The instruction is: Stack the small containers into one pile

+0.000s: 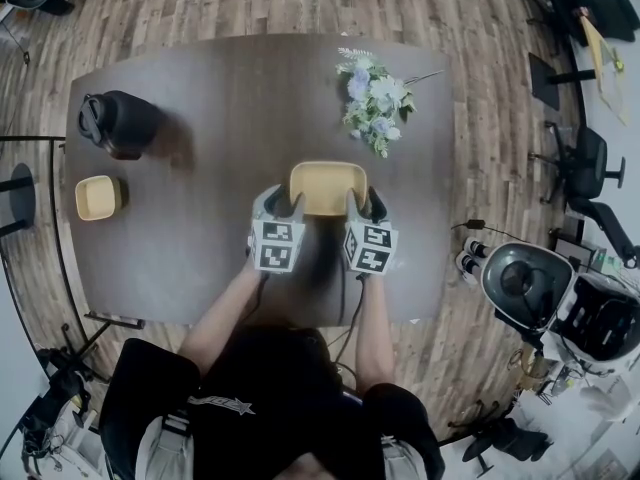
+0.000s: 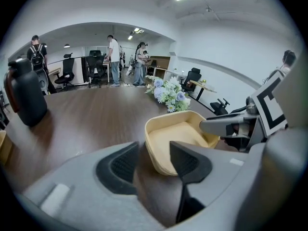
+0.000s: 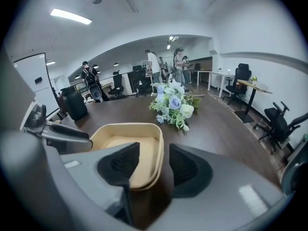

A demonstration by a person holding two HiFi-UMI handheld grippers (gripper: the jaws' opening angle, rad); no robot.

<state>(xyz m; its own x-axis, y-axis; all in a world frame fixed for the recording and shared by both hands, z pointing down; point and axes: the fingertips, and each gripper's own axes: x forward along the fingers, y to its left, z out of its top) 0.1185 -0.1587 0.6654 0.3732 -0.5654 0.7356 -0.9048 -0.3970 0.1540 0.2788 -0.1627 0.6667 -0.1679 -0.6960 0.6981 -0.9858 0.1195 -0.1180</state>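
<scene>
Slantwise, left gripper (image 1: 282,204), right gripper (image 1: 364,204) straddle container (image 1: 328,184).

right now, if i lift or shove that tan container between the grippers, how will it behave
The tan container probably lifts light and stiff: its walls look thin, hold their shape, and it is empty inside. Its wide flat base suggests it would slide rather than tip on the smooth table.

The person wears a black short-sleeved top (image 1: 270,388), and the grey left gripper (image 1: 280,204) and right gripper (image 1: 365,204) bear black-and-white marker cubes (image 1: 276,245).
</scene>
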